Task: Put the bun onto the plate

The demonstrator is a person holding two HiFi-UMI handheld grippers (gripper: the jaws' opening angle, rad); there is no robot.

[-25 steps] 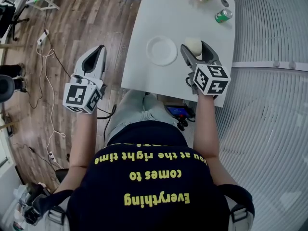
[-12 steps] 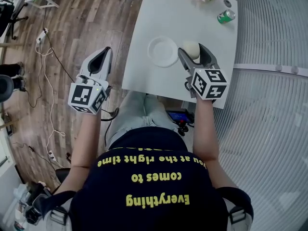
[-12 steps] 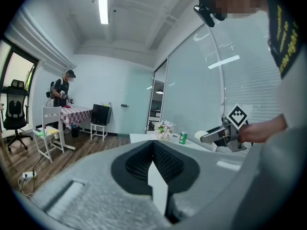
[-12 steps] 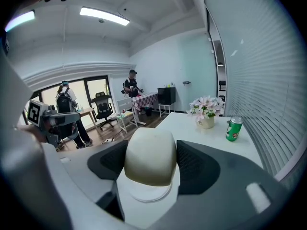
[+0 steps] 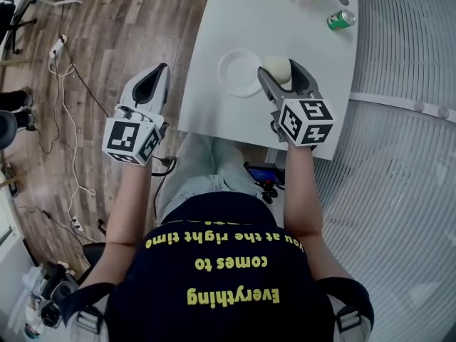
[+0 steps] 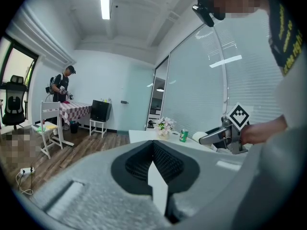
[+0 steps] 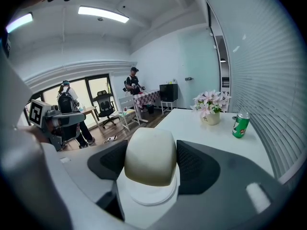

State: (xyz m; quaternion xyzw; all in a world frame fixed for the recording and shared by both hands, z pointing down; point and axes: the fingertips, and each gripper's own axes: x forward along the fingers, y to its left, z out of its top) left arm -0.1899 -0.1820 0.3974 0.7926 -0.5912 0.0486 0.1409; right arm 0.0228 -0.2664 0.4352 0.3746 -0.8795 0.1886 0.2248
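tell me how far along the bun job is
Done: the right gripper appears to have its jaws shut on the bun, which fills the gap between them. In hand: the bun is beside the plate, not over it. Left: the plate is bare, so the bun must be moved onto it and released.

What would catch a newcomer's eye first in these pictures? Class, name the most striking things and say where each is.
A pale bun sits clamped between the right gripper's fingers, just right of the white plate on the white table. The left gripper, fingers together and empty, hangs off the table's left side over the wood floor. A green can stands at the far right corner.
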